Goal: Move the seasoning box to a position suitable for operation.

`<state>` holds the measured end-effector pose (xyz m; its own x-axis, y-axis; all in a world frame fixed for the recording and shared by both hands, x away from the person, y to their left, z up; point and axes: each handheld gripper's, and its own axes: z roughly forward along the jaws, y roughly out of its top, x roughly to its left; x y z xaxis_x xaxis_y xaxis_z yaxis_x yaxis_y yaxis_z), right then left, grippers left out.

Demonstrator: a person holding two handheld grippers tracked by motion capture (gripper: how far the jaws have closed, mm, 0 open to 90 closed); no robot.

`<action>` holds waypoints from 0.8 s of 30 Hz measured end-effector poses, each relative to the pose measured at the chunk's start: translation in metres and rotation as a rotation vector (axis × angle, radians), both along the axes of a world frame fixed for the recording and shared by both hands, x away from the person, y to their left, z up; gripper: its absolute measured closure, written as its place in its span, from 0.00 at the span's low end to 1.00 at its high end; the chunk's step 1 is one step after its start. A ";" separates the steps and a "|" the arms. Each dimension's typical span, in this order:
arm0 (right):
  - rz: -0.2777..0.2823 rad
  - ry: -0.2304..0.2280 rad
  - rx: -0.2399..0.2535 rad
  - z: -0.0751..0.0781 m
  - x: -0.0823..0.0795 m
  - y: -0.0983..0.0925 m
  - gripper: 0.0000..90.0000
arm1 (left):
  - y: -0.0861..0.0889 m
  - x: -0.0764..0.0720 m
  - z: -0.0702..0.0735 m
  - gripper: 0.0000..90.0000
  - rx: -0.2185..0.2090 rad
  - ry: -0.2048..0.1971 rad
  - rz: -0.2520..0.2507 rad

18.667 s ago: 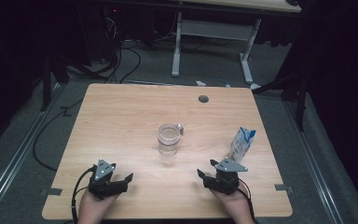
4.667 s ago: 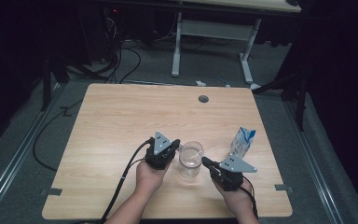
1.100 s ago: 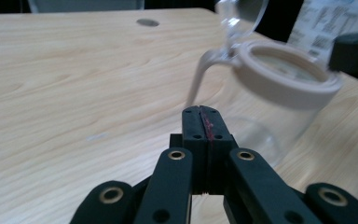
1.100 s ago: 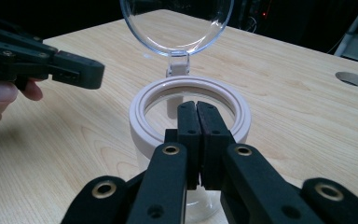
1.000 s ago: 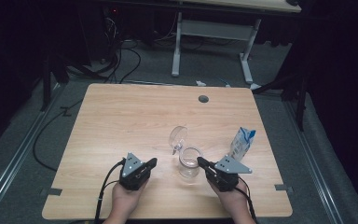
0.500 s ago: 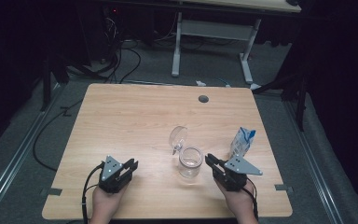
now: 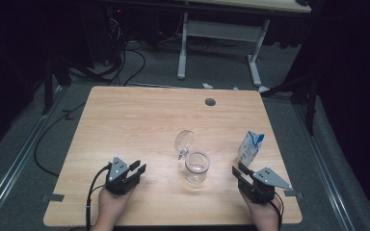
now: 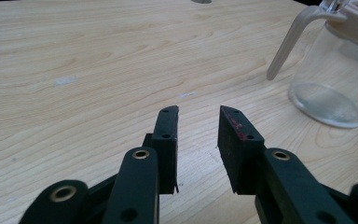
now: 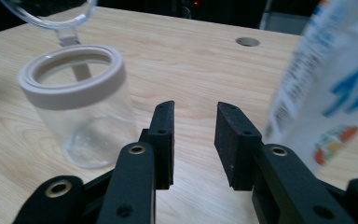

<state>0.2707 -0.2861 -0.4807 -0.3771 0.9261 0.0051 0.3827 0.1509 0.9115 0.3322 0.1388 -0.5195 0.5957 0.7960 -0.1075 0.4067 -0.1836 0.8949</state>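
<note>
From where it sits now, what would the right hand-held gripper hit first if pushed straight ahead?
Likely nothing at once: the right hand-held gripper points into the gap between jar and carton, over bare table. Depth is unclear; the carton looks nearer.

A dim lab: beyond the fingers, a wooden surface (image 7: pixel 139 120), floor cables (image 7: pixel 125 62), black curtains and a workbench frame (image 7: pixel 219 45).

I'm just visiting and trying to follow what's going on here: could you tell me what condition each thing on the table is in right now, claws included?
Glass jar: upright, empty, free of both claws.
Jar lid: flipped open, tilted up behind the rim.
Milk carton: upright, top closed, untouched.
Left claw: open, nothing between its jaws, which have just been opening.
Right claw: open, nothing between its jaws, which have just been opening.
</note>
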 end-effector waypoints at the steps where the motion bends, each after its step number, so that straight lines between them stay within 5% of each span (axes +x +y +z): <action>1: -0.010 -0.003 0.000 -0.001 -0.001 -0.003 0.74 | 0.000 0.000 0.000 0.76 -0.004 0.001 -0.003; 12: -0.129 -0.016 -0.014 -0.003 -0.004 -0.025 0.63 | -0.004 0.001 0.000 0.76 0.002 -0.002 -0.011; 24: -0.203 0.007 0.003 -0.009 0.022 -0.032 0.40 | 0.012 -0.011 -0.002 0.75 0.005 0.000 0.027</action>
<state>0.2925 -0.3182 -0.4892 -0.1824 0.9832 0.0097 0.4112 0.0673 0.9090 0.3207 0.1511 -0.5211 0.5739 0.8123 -0.1035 0.4120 -0.1772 0.8938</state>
